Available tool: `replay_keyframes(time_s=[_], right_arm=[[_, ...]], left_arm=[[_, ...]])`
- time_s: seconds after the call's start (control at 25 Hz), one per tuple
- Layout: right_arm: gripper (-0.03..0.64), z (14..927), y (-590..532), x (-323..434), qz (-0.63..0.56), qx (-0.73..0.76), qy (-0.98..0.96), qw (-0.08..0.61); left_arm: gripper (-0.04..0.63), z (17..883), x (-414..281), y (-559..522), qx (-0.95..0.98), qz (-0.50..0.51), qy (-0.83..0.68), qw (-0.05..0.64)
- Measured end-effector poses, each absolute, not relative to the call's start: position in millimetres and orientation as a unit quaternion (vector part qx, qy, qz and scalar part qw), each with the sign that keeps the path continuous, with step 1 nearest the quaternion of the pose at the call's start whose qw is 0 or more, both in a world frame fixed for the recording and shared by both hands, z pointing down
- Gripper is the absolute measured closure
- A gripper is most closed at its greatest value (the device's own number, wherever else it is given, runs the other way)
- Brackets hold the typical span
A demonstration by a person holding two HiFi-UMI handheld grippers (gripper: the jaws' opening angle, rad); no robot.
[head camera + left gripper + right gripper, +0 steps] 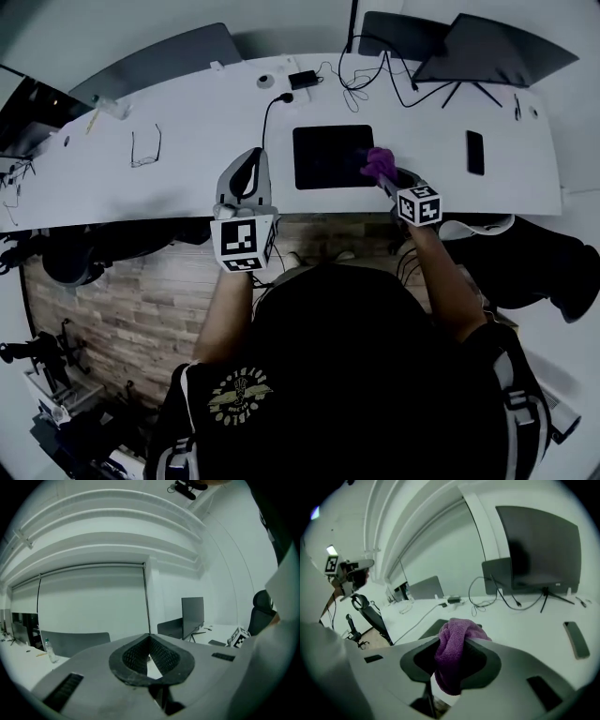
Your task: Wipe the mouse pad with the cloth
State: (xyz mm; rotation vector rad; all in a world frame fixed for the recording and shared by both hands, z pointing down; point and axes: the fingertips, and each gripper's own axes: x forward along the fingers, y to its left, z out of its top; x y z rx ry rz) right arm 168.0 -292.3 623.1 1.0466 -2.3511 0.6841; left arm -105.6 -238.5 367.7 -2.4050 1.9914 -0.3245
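White desk, mouse pad centre, near edge. Purple cloth bunched over pad's right edge, clenched in right gripper. Left gripper closed, empty, left of pad. Best: press cloth flat, sweep leftward, overlapping strokes.

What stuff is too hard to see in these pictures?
Mouse pad: right gripper view, mostly hidden behind the cloth.
Whether cloth touches pad: head view, too small to tell.
Round thing near the cable: head view, too small to name.
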Motion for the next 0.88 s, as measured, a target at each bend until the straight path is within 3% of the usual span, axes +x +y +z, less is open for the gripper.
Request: replay_keyframes(time_s=[0.48, 0.88], right_arm=[[0.514, 380, -263, 171, 0.061, 0.370, -0.925, 0.058], [0.517, 316, -244, 187, -0.001, 0.386, -0.921, 0.041]], left_arm=[[0.594, 298, -76, -222, -0.771, -0.058, 0.634, 0.023], [0.594, 271, -63, -212, -0.777, -0.057, 0.626, 0.036]])
